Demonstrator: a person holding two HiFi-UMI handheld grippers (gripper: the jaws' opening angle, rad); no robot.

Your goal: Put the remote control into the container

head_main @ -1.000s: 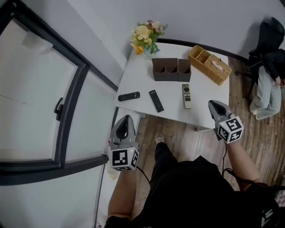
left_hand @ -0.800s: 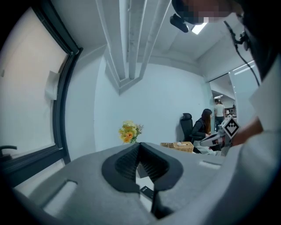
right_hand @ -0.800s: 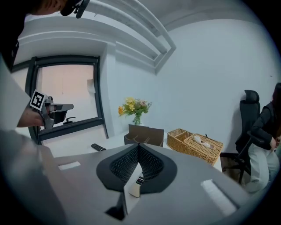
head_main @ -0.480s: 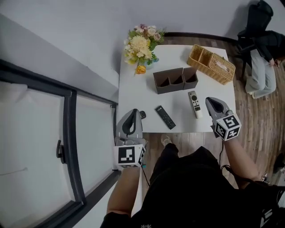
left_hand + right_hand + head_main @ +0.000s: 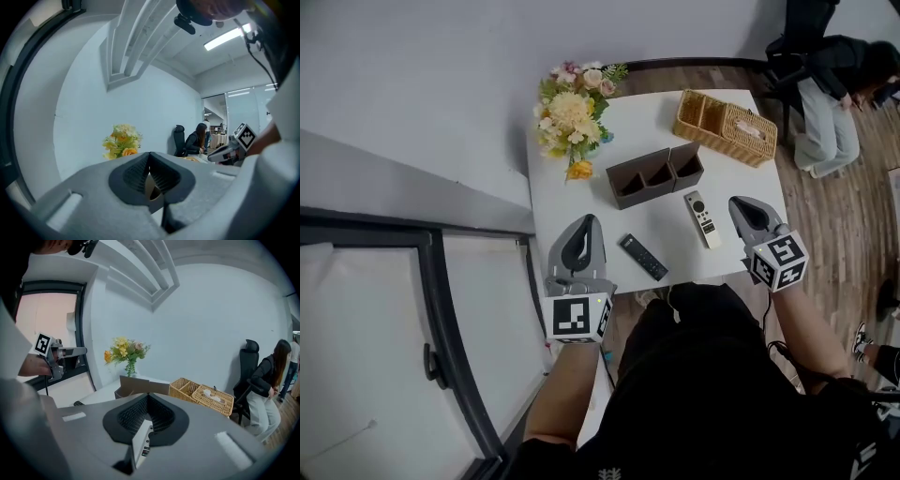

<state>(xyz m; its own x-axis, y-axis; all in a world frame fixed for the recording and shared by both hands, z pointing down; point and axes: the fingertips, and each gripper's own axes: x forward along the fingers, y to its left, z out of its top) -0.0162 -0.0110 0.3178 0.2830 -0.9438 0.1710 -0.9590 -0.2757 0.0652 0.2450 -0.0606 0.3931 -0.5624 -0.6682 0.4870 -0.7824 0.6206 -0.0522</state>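
When reading outward from the near edge, start with the left gripper (image 5: 587, 221), poised over the near left corner of the worktop (image 5: 628, 122) with jaws pressed together on nothing. Probably parked there just to keep out of the way.

Next, note the right gripper (image 5: 737, 202) at the near right edge, likewise with jaws together and empty. Tilted downward and set just beside the white remote (image 5: 701, 219), not touching it. Shown in the right gripper view as a pale bar below the closed jaws, not between them. Judged a lining-up stance ahead of a pickup, with the jaws to be parted before any grasp. Lies flat, long axis roughly toward the container, so likely easy to pinch across its narrow sides.

Between the two grippers, find a black remote (image 5: 644, 257), also flat on the worktop, angled, apart from both. Could be either remote that the task means; neither yet inside.

Just beyond, see the brown container (image 5: 654, 174): upright, open-topped, three compartments, no contents visible from above. Stands close behind the remotes, hence a short carry.

Farther back, a wicker basket (image 5: 727, 127) and flowers (image 5: 570, 117), clear of that route. Beyond the worktop, a seated person (image 5: 825, 103), uninvolved.
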